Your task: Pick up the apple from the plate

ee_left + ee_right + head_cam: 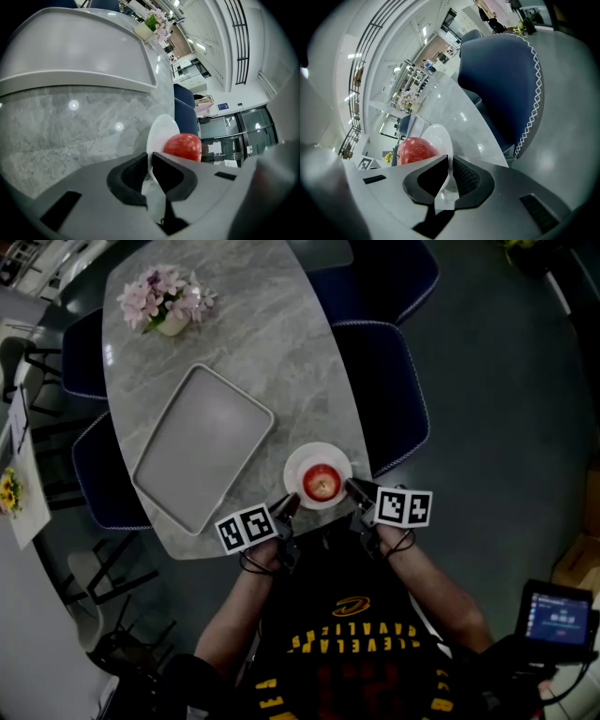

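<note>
Right now the red apple (pixel 322 485) sits in the middle of a small white plate (pixel 302 463) at the near edge of the grey marble table (pixel 281 343), just in front of the person. Both grippers are on the plate, not on the fruit. The left gripper (pixel 287 506) meets the rim at about 7 o'clock of the plate, and the right gripper (pixel 354 489) meets it at about 4 o'clock. In the left gripper view the black jaws of the left gripper (pixel 150 161) are pinched together on the thin white rim of the plate (pixel 161 133), with the apple (pixel 183 146) just beyond at 1 o'clock. In the right gripper view the right gripper (pixel 450 164) is likewise clamped on the plate's edge (pixel 440 136), the apple (pixel 415 150) at 10 o'clock. A grey tray (pixel 202 446) lies at 10 o'clock from the plate, a pot of pink flowers (pixel 164 298) at 11 o'clock further off, and a blue chair (pixel 389 390) at 1 o'clock.
</note>
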Motion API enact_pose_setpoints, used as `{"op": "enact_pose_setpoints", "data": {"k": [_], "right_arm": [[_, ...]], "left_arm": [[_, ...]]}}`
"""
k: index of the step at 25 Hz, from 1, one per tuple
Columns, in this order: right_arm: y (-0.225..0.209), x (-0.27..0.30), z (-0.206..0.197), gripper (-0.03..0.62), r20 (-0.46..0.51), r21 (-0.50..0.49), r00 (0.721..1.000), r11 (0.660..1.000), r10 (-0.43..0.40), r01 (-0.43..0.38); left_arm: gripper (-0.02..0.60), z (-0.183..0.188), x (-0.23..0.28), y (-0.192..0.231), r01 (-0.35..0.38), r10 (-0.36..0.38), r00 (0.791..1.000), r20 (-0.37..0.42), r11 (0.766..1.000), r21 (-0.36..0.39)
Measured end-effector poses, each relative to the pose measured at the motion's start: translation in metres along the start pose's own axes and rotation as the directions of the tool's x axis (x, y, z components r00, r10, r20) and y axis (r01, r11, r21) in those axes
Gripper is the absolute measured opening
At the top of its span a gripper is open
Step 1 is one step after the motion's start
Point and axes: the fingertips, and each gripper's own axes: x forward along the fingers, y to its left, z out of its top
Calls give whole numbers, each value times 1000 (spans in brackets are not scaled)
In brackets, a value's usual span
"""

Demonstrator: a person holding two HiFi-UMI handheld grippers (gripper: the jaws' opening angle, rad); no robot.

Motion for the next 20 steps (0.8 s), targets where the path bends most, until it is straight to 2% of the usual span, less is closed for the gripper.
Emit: {"op": "enact_pose_setpoints", "data": {"k": [8, 20], "right_arm": [[-7, 9, 2, 41, 12, 38, 1000, 999, -11, 11], [-14, 11, -3, 41, 7, 38, 999, 998, -42, 42]], "left_arm": [[33, 7, 9, 5, 4, -5, 1000, -9, 1000, -17], [33, 3, 14, 11, -14, 14, 999, -41, 1000, -9]]}}
